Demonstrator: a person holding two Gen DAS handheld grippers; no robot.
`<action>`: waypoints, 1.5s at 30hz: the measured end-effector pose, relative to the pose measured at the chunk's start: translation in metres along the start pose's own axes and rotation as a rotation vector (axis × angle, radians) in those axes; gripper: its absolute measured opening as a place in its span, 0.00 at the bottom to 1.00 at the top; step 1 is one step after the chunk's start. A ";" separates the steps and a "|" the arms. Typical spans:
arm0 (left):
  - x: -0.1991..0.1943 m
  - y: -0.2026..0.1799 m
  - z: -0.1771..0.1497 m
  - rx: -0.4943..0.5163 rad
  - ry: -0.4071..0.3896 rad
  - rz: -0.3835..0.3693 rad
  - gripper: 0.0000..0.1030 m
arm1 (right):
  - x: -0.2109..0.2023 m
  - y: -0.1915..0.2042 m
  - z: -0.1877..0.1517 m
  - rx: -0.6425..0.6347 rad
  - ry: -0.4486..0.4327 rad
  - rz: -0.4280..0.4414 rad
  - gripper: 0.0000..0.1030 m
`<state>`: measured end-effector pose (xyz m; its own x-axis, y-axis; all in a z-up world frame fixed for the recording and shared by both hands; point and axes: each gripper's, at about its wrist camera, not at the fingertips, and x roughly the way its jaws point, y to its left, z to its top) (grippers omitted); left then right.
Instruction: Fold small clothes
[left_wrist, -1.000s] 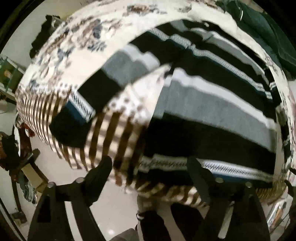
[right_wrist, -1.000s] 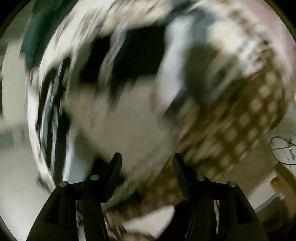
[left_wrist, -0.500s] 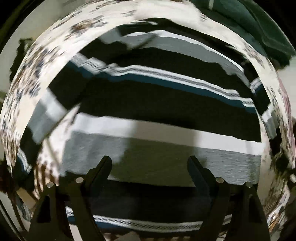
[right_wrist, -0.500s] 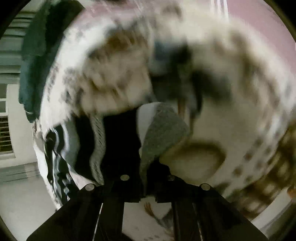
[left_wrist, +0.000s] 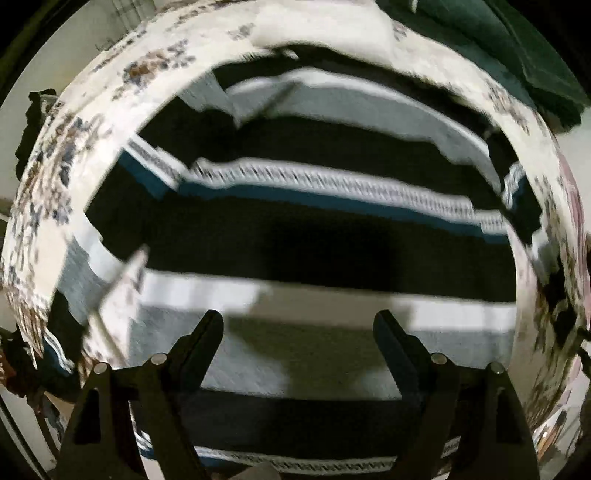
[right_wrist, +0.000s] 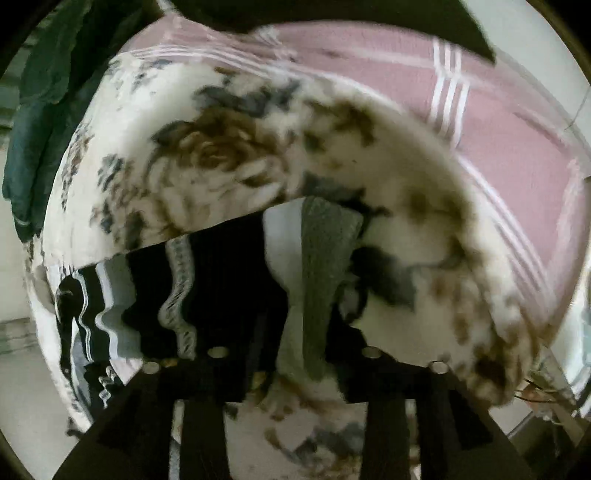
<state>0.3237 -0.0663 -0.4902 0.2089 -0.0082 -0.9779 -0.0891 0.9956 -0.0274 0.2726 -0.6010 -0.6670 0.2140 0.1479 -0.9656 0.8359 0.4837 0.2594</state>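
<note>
A striped garment (left_wrist: 314, 243) in black, grey, white and teal lies spread on a floral bedspread (left_wrist: 92, 155). My left gripper (left_wrist: 297, 328) is open and hovers just above the garment's grey stripe, holding nothing. My right gripper (right_wrist: 295, 354) is shut on a fold of the striped garment (right_wrist: 317, 266), with the grey and white cloth bunched between the jaws and lifted off the floral bedspread (right_wrist: 207, 158).
A dark green cloth (left_wrist: 509, 48) lies at the far edge of the bed; it also shows in the right wrist view (right_wrist: 44, 110). A pink sheet with white stripes (right_wrist: 480, 122) lies behind the floral bedspread. Pale floor (right_wrist: 22, 398) lies beyond the bed edge.
My right gripper closed on the garment's edge and has lifted it. My left gripper moved from the bed's edge to above the middle of the garment, still open.
</note>
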 end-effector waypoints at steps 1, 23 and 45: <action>-0.003 0.003 0.010 -0.005 -0.010 0.005 0.80 | -0.011 0.015 -0.008 -0.026 -0.018 0.001 0.40; 0.158 0.013 0.331 0.210 -0.082 0.149 0.80 | 0.197 0.602 -0.100 -0.738 0.221 0.067 0.42; 0.054 0.021 0.225 0.133 -0.174 0.034 0.93 | 0.099 0.480 -0.091 -0.443 0.189 0.392 0.68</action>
<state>0.5524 -0.0253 -0.4974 0.3739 0.0306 -0.9270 0.0274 0.9987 0.0441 0.6489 -0.2762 -0.6363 0.3354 0.5176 -0.7871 0.4151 0.6688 0.6167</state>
